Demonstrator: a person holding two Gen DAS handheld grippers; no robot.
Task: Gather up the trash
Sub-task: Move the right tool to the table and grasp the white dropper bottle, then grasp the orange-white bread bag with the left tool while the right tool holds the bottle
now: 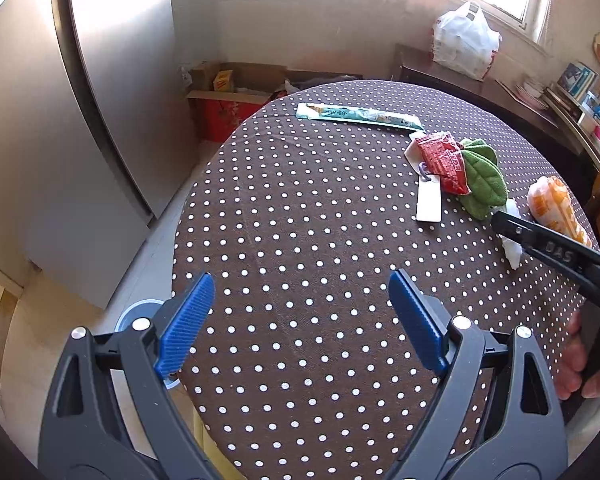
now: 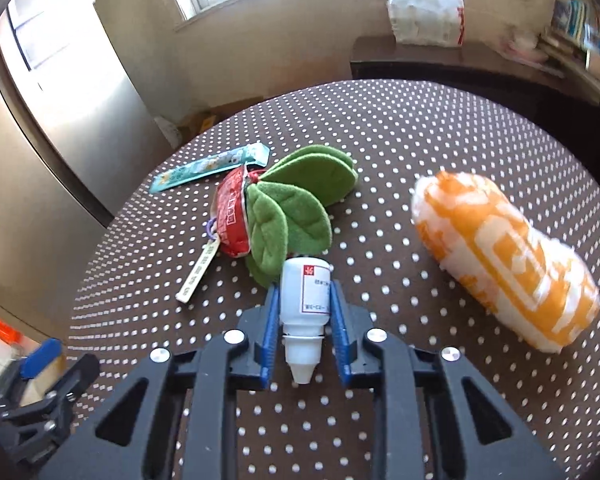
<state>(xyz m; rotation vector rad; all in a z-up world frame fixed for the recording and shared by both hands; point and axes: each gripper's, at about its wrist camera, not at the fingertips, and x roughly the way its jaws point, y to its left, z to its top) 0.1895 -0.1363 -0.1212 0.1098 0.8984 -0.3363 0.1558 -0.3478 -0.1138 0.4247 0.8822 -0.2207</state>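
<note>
The small white bottle [image 2: 305, 312] with a red-marked label lies on the dotted table [image 2: 420, 128], at six o'clock from the green leaf toy [image 2: 292, 216]. Its long axis runs twelve to six, nozzle toward six. The right gripper [image 2: 305, 320] clamps its body; the left gripper [image 1: 300, 320] stands apart, empty.

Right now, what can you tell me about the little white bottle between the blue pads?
The little white bottle looks like smooth plastic, with a white label printed in red. It lies on its side on the dotted tablecloth, its cone-shaped nozzle pointing toward the camera. The right gripper has its blue pads against both sides of the bottle. Its far end sits right next to the green plush leaves; whether they touch is unclear.
</note>
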